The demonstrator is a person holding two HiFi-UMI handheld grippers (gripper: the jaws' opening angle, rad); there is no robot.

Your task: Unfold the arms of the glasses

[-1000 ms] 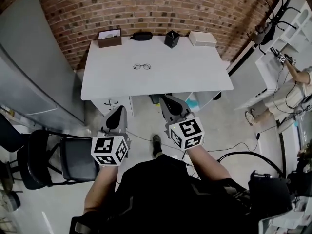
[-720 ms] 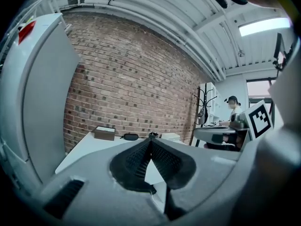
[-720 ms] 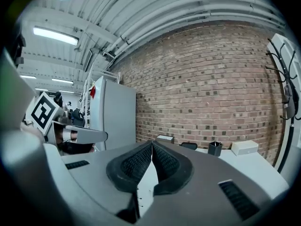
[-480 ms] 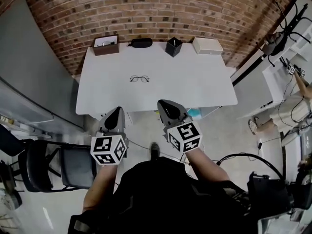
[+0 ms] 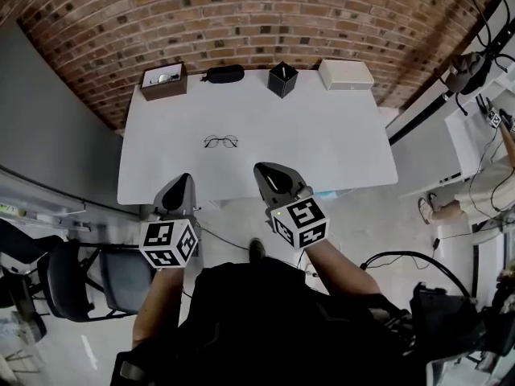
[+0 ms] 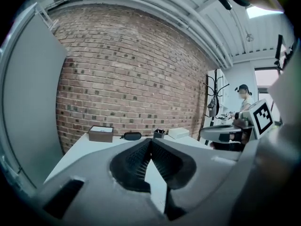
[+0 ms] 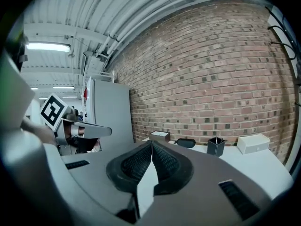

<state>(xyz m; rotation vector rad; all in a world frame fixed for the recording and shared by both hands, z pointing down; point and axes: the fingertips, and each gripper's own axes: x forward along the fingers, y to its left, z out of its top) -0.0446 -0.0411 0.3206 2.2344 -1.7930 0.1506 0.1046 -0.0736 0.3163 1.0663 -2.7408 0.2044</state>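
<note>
**Brick-walled room, white surface, both grippers shut and empty**

Brick wall [image 5: 241,22] across top of head view, white surface [image 5: 322,151] just below it, centre frame. Glasses [image 5: 220,141] flat on the surface, left of centre, alone on a bare patch, lenses side by side; arms too small to make out. Along the far edge by the wall, left to right: brown box [image 5: 163,80], black case [image 5: 223,73], black pen holder [image 5: 282,79], white box [image 5: 345,74]. All well apart from the glasses.

Left gripper [image 5: 183,177] at lower left of centre, tip at the near edge of the surface, jaws pressed together, nothing between them. Right gripper [image 5: 261,167] just right of centre, tip over the near edge, also pressed together, nothing pinched. Both pointing toward the wall, marker cubes nearest the camera, neither touching the glasses.

Black chair [image 5: 80,280] on the floor at lower left. Another person [image 5: 483,191] partly in frame at right edge.
</note>
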